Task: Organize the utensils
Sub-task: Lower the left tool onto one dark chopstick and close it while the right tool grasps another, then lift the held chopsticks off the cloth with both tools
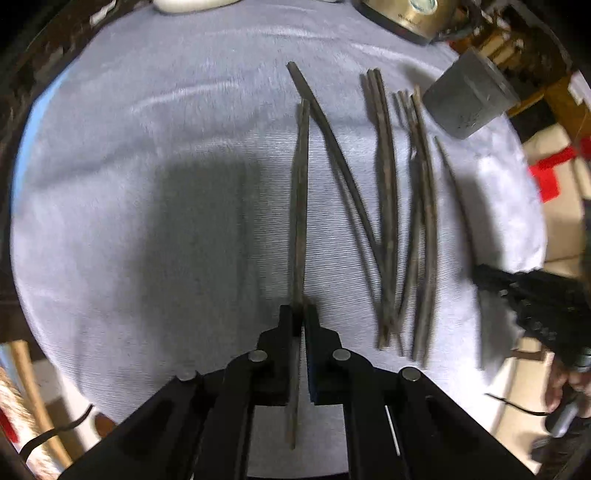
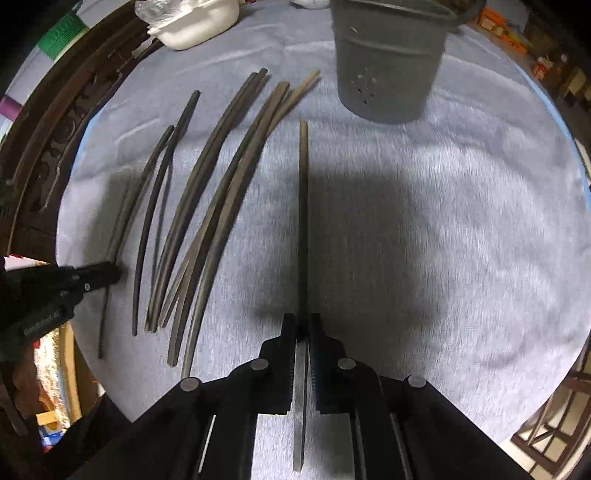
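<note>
1. Here, left gripper (image 1: 299,314) clamped on one dark chopstick (image 1: 301,206), pads pressed to its sides near the lower end; stick running up toward 12 o'clock over the pale grey cloth (image 1: 147,221).
2. Right gripper (image 2: 303,325) likewise closed on a single chopstick (image 2: 303,221), tip aimed at 12 o'clock, just short of the grey perforated holder (image 2: 388,74).
3. Loose chopsticks (image 2: 207,206) fanned on the cloth from 9 to 11 o'clock of the right gripper, between the two grippers; some crossing or touching, exact count unclear through blur.
4. Open cloth wide from 1 to 5 o'clock in the right wrist view, and from 7 to 11 o'clock in the left.
5. Cloth edge curving away near the white container (image 2: 192,26) at 11 o'clock; dark carved woodwork (image 2: 55,147) beyond the 9 o'clock edge.
6. Brass-coloured kettle (image 1: 406,14) at 1 o'clock in the left view, possibly just off the cloth.
</note>
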`<state>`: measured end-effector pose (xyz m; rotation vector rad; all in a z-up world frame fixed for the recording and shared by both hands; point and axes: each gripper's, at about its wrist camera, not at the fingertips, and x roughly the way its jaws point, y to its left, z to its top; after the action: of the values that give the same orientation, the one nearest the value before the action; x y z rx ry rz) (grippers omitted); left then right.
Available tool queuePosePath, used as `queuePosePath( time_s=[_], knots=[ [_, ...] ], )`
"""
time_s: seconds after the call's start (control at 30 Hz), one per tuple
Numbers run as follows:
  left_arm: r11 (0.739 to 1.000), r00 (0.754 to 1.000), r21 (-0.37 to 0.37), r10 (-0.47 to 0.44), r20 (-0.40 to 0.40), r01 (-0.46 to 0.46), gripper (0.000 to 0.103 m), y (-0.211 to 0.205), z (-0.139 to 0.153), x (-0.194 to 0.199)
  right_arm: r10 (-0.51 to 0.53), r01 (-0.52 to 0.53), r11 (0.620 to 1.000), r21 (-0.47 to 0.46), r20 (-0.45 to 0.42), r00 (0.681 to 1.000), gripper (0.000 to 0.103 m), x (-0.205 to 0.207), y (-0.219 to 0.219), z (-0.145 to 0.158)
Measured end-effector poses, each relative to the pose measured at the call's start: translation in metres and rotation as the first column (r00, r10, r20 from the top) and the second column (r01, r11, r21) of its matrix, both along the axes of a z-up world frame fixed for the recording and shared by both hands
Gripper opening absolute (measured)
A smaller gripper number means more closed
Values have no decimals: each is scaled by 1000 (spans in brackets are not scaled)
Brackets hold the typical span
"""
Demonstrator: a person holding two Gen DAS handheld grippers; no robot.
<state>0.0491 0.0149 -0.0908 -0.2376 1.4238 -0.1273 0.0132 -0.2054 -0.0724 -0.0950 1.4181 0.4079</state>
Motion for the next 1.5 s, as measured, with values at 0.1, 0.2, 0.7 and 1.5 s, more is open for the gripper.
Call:
queuePosePath(
  time_s=[0.1, 0.2, 0.7, 1.5],
  knots=[
    [1000, 999, -5, 24, 24, -24, 44, 9, 6, 3, -9, 9, 1000, -9, -4, 1000, 13, 10, -5, 7],
    [998, 995, 40, 49, 88, -53, 63, 12, 20, 14, -23, 23, 1000, 9, 22, 999, 21, 32, -2, 18],
    [984, 998, 169, -43, -48, 50, 41, -9, -5, 64, 33, -34, 994, -104, -8, 999, 28, 90, 49, -9],
    [988, 900, 26, 128, 416, -153, 5, 47, 106, 2, -237, 173, 956, 238, 274, 932, 6, 60, -38, 54]
  ],
)
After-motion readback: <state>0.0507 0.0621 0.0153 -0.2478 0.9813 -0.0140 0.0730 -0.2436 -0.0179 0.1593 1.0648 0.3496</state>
